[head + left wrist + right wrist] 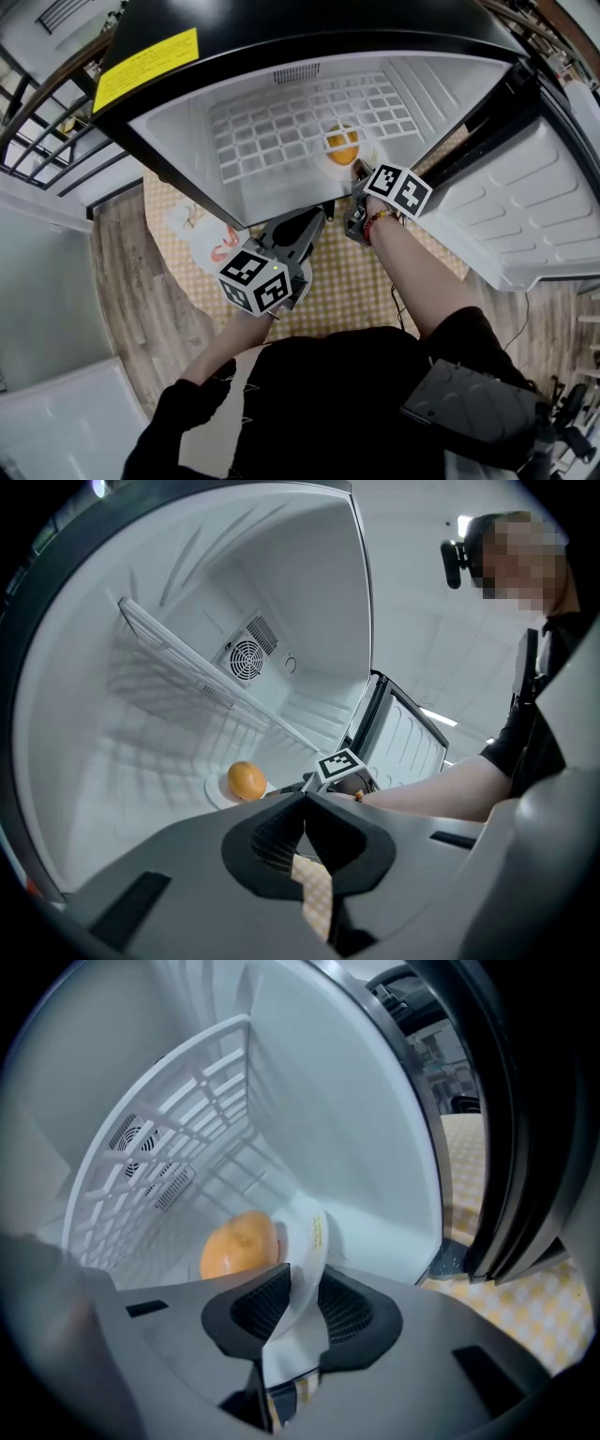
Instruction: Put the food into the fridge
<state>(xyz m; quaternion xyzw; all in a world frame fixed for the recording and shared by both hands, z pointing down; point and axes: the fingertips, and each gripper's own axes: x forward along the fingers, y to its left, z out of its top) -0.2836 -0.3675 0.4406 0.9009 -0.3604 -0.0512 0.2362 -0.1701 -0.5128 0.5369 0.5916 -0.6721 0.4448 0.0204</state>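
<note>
A small black fridge (187,131) with a white interior stands open, and its door (544,206) is swung out to the right in the head view. It sits on a table (347,281) covered with a yellow checked cloth. On the fridge's dark top there is a yellow label (145,67). A white wire shelf (281,127) spans the compartment, and a round fan vent (247,656) shows on the back wall.

The left gripper (305,797) hovers at the mouth of the fridge, pointing level into it. Its jaws are closed tip to tip with nothing between them, and only the checked cloth shows through the gap behind the tips. The right gripper (305,1274) reaches in past the front edge, angled downward. Its jaws stand a little apart with the near rim of a white plate (309,1227) between them, and the pads do not look clamped on it. The plate rests on the fridge floor, towards the right side, below the shelf. An orange (239,1241) lies on the plate, just beyond the right gripper's tips.
</note>
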